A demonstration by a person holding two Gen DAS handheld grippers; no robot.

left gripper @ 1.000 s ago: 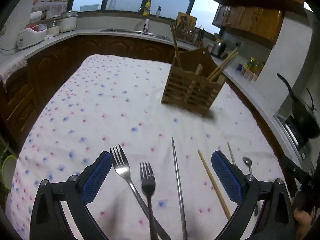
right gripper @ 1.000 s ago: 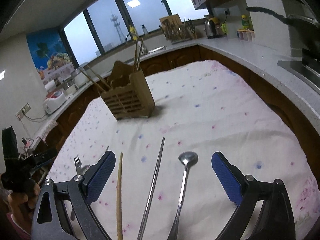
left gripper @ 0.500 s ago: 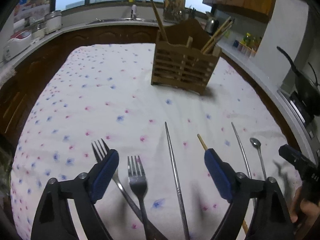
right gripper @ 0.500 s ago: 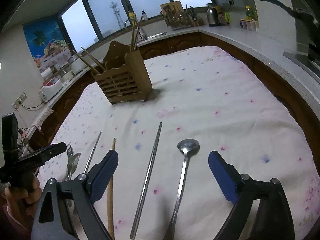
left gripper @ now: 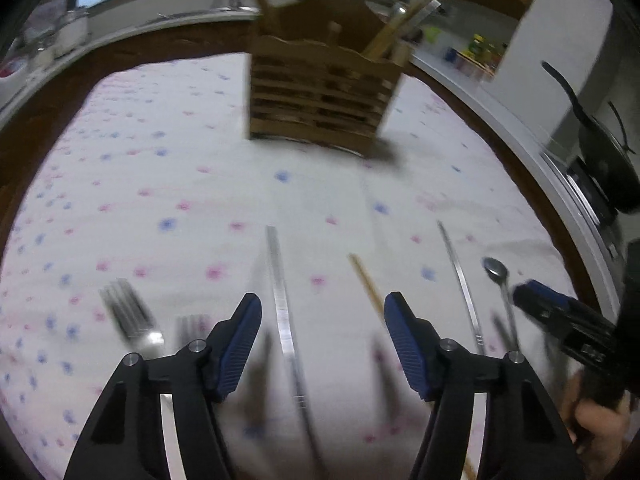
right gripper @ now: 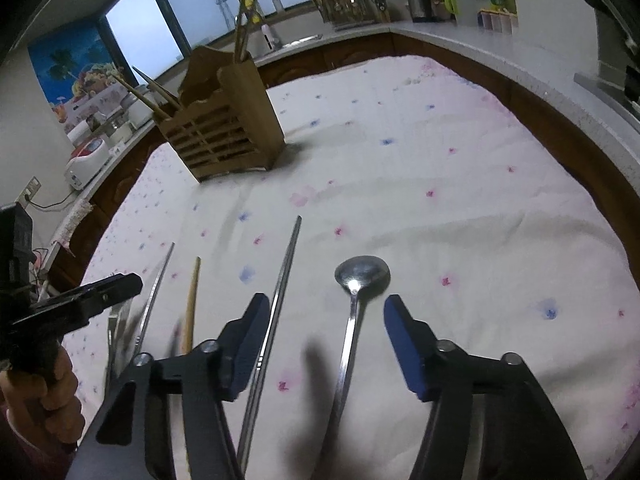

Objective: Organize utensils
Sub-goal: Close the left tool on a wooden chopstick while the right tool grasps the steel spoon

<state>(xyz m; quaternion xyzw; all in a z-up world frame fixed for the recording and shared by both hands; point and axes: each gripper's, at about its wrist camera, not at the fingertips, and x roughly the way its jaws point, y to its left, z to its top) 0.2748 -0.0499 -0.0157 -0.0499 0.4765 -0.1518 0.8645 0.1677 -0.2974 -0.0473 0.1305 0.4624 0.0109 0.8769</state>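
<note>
On the flowered cloth lie two forks (left gripper: 130,316), a metal chopstick (left gripper: 280,300), a wooden chopstick (left gripper: 366,284), a second metal chopstick (left gripper: 460,280) and a spoon (left gripper: 496,271). My left gripper (left gripper: 322,322) hangs low over the first metal chopstick, jaws closing, pads clear of it; the wooden chopstick runs by its right finger. My right gripper (right gripper: 326,322) straddles the spoon (right gripper: 362,273) handle, jaws closing without touching it. A metal chopstick (right gripper: 285,272) runs just inside its left finger. The wooden holder (right gripper: 224,120) with several chopsticks stands farther back.
The holder (left gripper: 320,100) sits mid-table beyond the utensils. A dark wooden counter rings the table, with a black pan (left gripper: 600,152) at the right and a rice cooker (right gripper: 86,160) at the left. A hand (right gripper: 44,392) grips the left tool.
Both grippers have sunk toward the cloth and their jaws have narrowed. The left one shifted right, so the forks now lie outside its left finger. No utensil has moved.
</note>
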